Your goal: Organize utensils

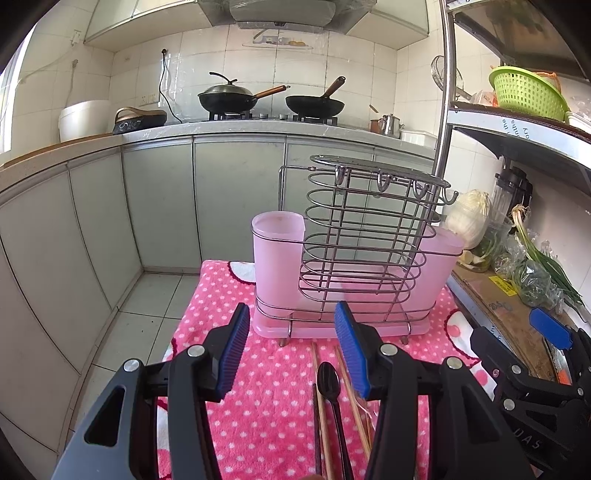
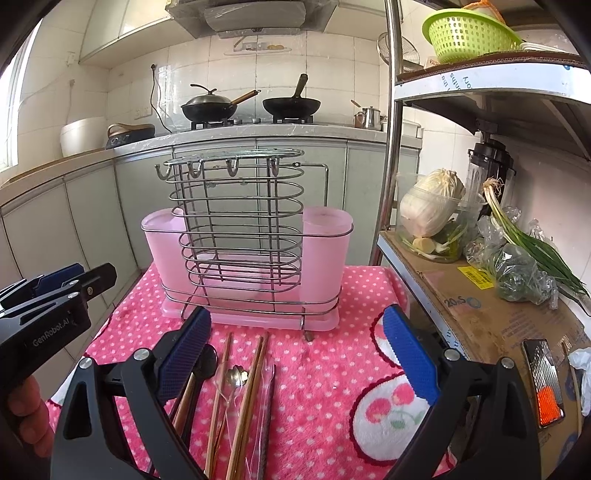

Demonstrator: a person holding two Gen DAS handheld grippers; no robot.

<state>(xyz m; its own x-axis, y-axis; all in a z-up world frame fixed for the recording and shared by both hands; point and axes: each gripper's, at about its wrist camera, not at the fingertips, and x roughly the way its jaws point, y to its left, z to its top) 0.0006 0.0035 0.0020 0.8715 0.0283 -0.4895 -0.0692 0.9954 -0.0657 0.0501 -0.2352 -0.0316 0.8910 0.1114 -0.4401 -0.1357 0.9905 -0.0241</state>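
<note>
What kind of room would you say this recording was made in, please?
Most likely a home kitchen: two black woks sit on a gas hob along a tiled wall, a range hood hangs above, and a metal shelf beside the pink-towelled table holds a cabbage and spring onions.

Black spoon between chopsticks (pink cloth)
</note>
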